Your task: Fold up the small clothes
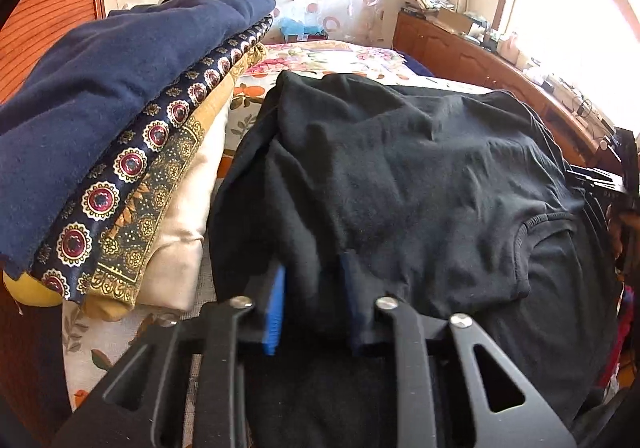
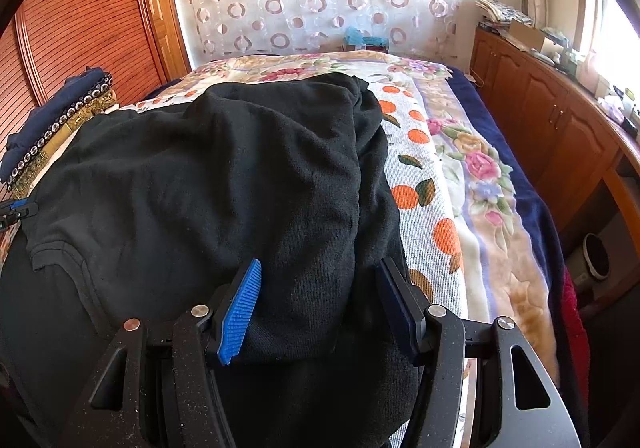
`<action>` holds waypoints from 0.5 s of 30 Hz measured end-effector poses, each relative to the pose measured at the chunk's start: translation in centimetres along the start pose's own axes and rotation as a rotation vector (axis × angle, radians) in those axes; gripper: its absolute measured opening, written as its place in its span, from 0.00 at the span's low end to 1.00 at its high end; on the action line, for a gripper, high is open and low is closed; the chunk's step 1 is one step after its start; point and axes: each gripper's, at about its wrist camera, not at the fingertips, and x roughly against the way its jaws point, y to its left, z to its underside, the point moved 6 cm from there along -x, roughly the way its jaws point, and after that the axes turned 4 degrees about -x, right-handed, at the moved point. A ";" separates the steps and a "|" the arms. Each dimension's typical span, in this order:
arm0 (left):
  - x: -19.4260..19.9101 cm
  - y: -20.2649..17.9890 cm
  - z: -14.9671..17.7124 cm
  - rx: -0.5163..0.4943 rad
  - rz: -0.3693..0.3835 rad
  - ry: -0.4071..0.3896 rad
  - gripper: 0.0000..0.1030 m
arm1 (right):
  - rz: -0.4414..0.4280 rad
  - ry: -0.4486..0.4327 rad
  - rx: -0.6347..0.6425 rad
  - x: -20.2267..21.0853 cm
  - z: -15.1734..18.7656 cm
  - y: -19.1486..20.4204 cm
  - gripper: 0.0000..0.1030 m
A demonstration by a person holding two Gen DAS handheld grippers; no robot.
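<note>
A black garment [image 1: 400, 175] lies spread and rumpled over the flowered bed cover, and its neckline [image 1: 532, 232] shows near my left gripper. My left gripper [image 1: 312, 288] is at the garment's near edge, its blue pads pinching a fold of the black cloth. In the right wrist view the same black garment [image 2: 220, 187] bulges up between the fingers of my right gripper [image 2: 320, 288]. That gripper stands wide, and the ribbed face of its left pad [image 2: 240, 308] is bare. The neckline [image 2: 60, 252] lies to its left.
A stack of folded clothes [image 1: 100, 127], navy on top with patterned and cream pieces below, sits on the bed left of the garment [image 2: 52, 119]. The flowered bedspread [image 2: 440, 175] runs on to the right. A wooden cabinet [image 2: 560, 119] lines the right wall; a slatted wardrobe [image 2: 80, 7] stands at the left.
</note>
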 end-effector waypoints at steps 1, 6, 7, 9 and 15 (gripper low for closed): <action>0.0 -0.1 -0.1 0.000 0.004 0.001 0.21 | 0.000 -0.001 -0.001 0.0 0.0 0.0 0.60; 0.0 0.0 0.0 0.004 -0.012 0.003 0.21 | -0.016 -0.023 -0.022 0.6 -0.2 -0.7 0.60; 0.0 0.0 0.1 0.004 -0.007 0.002 0.21 | -0.011 -0.030 -0.025 1.0 -0.1 -0.9 0.60; 0.0 0.0 0.1 -0.001 -0.005 0.003 0.21 | -0.054 -0.023 -0.042 1.5 0.5 -0.9 0.60; 0.0 -0.1 0.1 -0.003 -0.011 0.000 0.21 | -0.097 -0.008 -0.003 2.9 1.7 0.5 0.59</action>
